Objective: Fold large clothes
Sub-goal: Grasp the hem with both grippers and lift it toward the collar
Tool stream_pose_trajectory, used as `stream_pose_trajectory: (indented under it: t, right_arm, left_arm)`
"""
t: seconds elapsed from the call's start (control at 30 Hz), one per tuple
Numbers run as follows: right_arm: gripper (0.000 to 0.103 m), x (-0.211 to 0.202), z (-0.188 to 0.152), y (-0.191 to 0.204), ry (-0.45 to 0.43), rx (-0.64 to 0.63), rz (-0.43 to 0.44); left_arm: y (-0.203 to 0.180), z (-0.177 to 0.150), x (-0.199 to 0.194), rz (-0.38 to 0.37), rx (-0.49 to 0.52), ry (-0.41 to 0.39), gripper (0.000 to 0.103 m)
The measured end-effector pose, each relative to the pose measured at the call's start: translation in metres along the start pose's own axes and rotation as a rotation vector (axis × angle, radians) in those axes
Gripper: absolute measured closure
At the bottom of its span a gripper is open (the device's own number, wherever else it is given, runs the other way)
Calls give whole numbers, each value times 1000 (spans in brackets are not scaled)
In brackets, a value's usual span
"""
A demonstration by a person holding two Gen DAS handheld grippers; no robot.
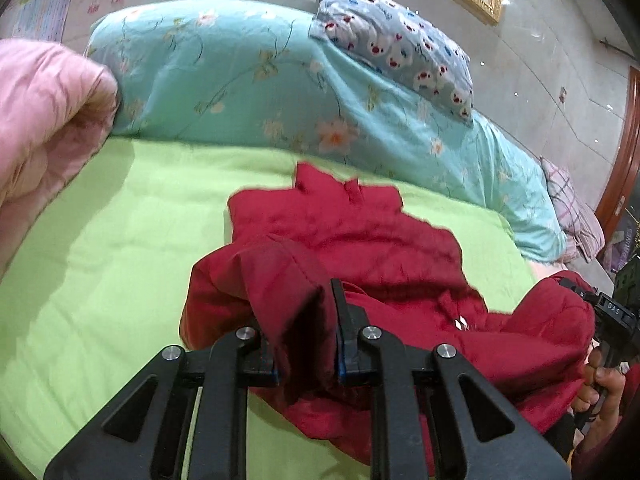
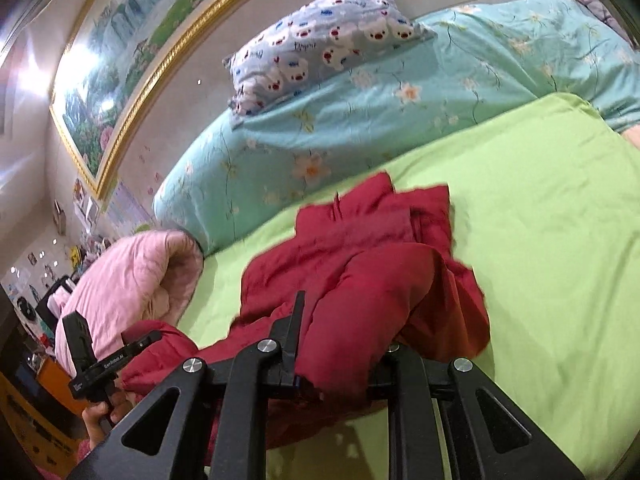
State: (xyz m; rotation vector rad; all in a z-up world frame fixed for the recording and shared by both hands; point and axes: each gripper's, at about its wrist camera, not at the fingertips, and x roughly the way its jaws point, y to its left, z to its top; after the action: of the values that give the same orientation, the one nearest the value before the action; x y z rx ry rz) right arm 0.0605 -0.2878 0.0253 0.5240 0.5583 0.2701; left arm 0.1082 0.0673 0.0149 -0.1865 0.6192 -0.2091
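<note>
Both grippers clamped on red padded jacket. My left gripper: jaws nearly closed, fold of fabric pinched between. My right gripper: same, cloth bunched over far finger. Rest of jacket lies ahead of fingers on green sheet. Beyond: teal floral duvet, bear-print pillow. Pink quilt off to left.

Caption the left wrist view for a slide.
Left tongs shut on a red jacket over the green bedsheet.
</note>
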Motion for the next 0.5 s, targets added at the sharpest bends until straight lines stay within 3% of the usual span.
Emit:
stream_pose_trajectory:
  t: [0.5]
  right_arm:
    - [87,93,78,-14,-28,2,-39]
  left_arm:
    - [6,72,91,33,-6,-18,87]
